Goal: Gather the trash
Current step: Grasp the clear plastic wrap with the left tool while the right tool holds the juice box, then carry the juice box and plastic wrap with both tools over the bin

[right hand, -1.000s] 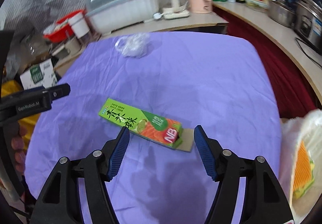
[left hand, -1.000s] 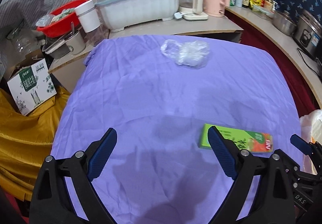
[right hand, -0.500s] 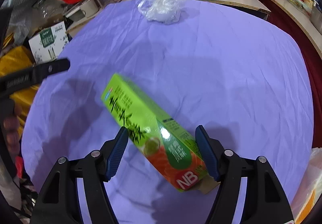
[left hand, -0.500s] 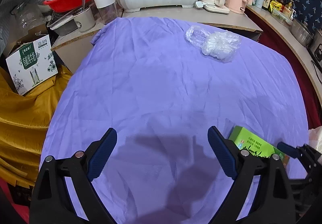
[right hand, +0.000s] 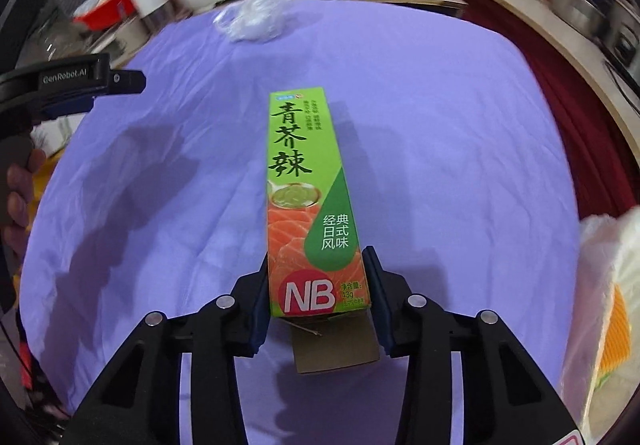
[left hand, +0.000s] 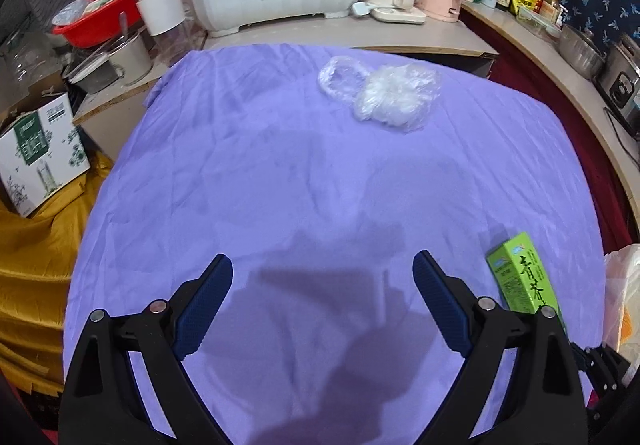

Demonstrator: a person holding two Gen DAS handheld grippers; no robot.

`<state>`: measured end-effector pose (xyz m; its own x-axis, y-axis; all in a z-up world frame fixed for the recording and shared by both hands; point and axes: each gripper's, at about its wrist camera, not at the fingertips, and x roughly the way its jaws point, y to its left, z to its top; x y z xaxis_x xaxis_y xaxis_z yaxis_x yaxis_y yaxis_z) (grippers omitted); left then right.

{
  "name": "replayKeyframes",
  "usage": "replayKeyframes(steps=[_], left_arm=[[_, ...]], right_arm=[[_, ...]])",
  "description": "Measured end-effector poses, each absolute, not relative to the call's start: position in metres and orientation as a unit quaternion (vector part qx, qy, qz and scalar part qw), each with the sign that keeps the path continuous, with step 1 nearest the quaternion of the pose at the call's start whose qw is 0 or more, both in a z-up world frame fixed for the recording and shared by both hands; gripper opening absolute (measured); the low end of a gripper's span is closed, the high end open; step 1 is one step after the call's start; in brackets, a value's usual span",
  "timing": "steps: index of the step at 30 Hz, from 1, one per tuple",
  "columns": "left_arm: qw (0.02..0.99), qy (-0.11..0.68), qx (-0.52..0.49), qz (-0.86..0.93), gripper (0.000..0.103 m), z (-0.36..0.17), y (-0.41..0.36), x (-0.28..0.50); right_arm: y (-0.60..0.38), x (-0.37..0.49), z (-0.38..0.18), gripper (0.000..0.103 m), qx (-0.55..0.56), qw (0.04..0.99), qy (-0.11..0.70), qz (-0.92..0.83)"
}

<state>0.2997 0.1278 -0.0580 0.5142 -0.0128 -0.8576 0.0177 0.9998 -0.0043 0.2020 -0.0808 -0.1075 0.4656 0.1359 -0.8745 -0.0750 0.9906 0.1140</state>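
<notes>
- Above the purple-draped bench (right hand: pixel 440 125), the right hand-held gripper (right hand: pixel 316 281) is clamped on the open-flap end of a green wasabi carton (right hand: pixel 306 197) — held clear of the cloth, long axis pointing forward.
- Light, stiff card, likely empty; a grip across the narrow sides suits it, though a hard squeeze could crush it.
- Readable: "青芥辣", "经典日式风味", "NB", "43g"; the other tool reads "GenRobot.AI".
- The left hand-held gripper (left hand: pixel 322 285) hangs spread apart with nothing between its pads — crumpled clear plastic (left hand: pixel 384 93) lies far across, soft and slippery.
</notes>
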Motion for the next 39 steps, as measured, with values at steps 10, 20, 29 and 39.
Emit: replayKeyframes(steps=[10,20,29,39], left_arm=[[0.879,0.476,0.020,-0.037,0.087,-0.067,0.070,0.386],[0.874,0.484,0.039,-0.036,0.068,-0.090,0.046,0.449],[0.870,0.488,0.021,-0.063,0.023,-0.078,0.050,0.425],[0.877,0.470,0.034,-0.093,0.022,-0.027,0.044,0.324]], right_arm=[[-0.133,0.224,-0.099,0.038,0.117,0.863,0.492,-0.023],[-0.141,0.245,-0.106,0.038,0.140,0.861,0.488,-0.022],[-0.146,0.237,-0.101,0.038,0.149,0.863,0.482,-0.025],[-0.156,0.178,-0.056,0.037,0.159,0.877,0.451,-0.048]])
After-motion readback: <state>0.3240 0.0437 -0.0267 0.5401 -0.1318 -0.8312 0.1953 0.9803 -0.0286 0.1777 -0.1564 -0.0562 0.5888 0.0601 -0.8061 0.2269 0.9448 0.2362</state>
